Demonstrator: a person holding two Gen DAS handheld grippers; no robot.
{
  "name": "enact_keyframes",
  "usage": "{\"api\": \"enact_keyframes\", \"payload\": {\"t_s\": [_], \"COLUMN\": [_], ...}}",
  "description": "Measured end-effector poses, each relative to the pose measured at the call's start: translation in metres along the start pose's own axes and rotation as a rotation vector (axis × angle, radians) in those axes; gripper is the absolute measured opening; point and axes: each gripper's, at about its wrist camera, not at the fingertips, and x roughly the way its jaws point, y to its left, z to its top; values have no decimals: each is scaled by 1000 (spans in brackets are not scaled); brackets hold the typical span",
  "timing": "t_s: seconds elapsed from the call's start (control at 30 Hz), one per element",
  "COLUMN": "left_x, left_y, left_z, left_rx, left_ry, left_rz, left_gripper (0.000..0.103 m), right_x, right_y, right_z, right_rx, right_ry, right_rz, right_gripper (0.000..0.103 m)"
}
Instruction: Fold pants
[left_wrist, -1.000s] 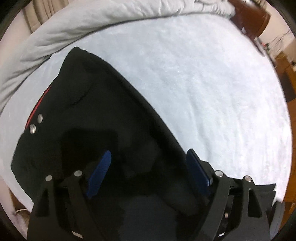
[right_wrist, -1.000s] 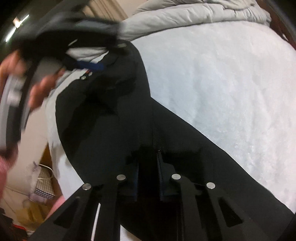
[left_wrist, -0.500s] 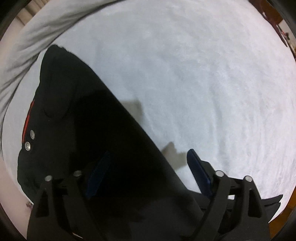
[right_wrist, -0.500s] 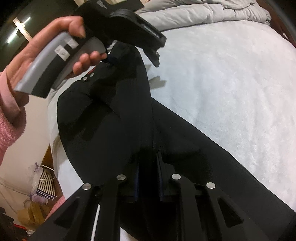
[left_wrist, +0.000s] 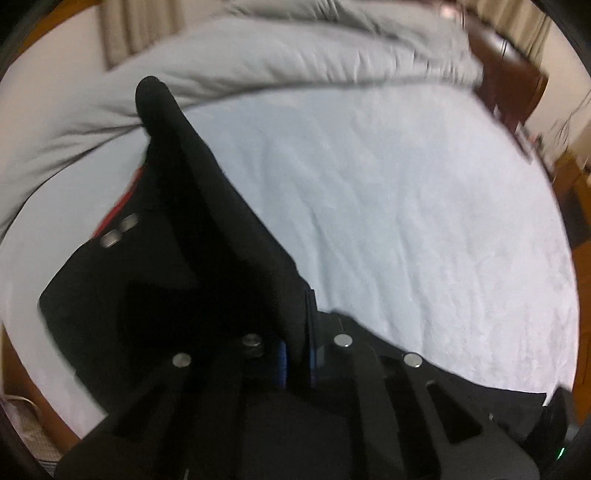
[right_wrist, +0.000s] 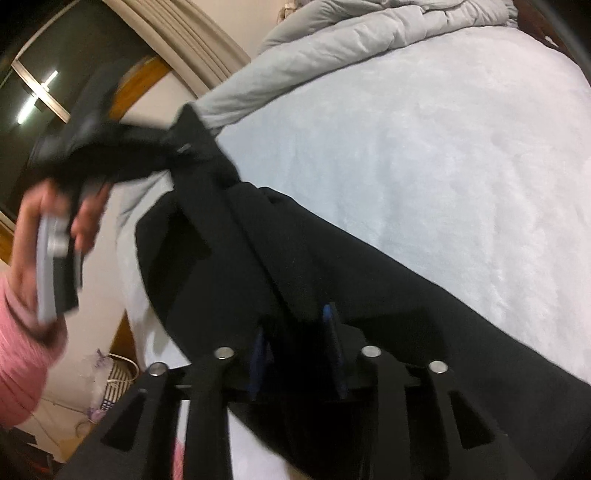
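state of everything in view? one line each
left gripper: shut on the pants' edge, jaws just closed.
right gripper: jaws parted, just been opening, black cloth between them; grip unclear.
pants: black, partly lifted at the left gripper's end, rest lying on the bed.
snap buttons: both visible, unfastened side up.
bed sheet: white, mostly smooth.
duvet: grey, bunched along the far edge.

A bed covered by a pale, plush white sheet (left_wrist: 406, 206) fills most of the view. A rumpled grey duvet (right_wrist: 354, 44) is bunched along its far edge. Beige curtains (right_wrist: 184, 40) hang beside a dark window (right_wrist: 33, 88) reflecting ceiling lights. Dark wooden furniture (left_wrist: 513, 92) stands against cream walls (left_wrist: 51, 55).
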Motion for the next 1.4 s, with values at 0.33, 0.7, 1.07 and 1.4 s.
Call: {"api": "enact_keyframes", "payload": {"t_s": [0.33,0.7,1.07,1.4], "left_x": [-30,-13,-13,-16], "left_y": [62,135,141,133], "left_z": [-122,-110,-112,-134], "left_rx": [-77,-346,-308,-213], "left_ry": [-71,-95,-32,-39], "left_rz": [34,-124,2,101], "left_gripper": [8,59,19,31], "right_x": [-17,-8,-19,-8], "right_y": [0,-32,-9,-15], "right_z": [-31,-58,-55,-55], "right_rx": [25,167,67,46], "right_ry": [49,97,90,138], "right_rz": [37,10,-74,-115], "right_gripper": [58,58,59,63]}}
